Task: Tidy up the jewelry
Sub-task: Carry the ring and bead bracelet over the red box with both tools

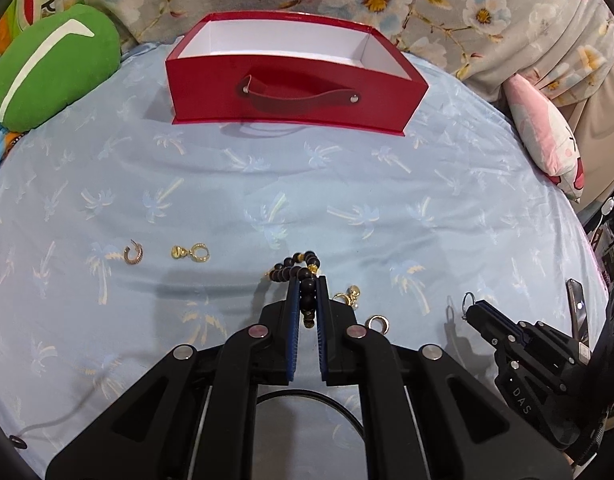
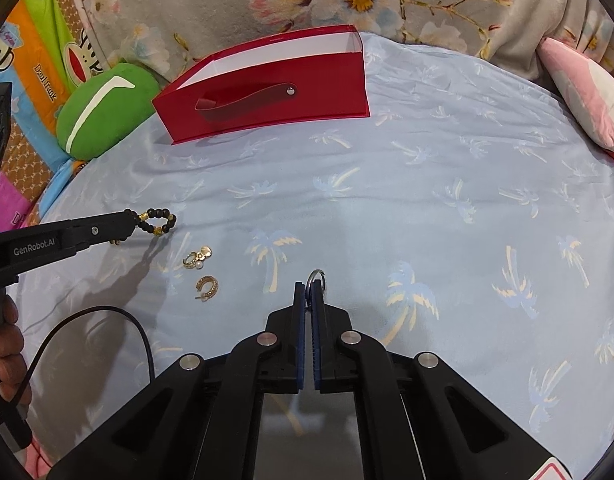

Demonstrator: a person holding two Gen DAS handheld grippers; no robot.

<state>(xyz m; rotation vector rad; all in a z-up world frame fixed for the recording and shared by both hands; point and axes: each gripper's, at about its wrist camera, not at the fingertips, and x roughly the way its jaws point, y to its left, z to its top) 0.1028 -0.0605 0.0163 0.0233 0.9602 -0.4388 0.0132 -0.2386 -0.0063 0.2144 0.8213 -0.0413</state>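
palm-print sheet lay soft: left gripper pinching the bead bracelet and right gripper clamping the thin ring risked dropping both short of the red box at upper centre

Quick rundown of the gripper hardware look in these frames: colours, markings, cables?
Both are matte black linkage frames with silver round pivot pins and blue ribbed pads on the fingers. The left gripper carries white "GenRobot.AI" lettering on its side; a black cable loops beside it. The right gripper shows white "DAS" lettering on its body. No sleeve is visible.
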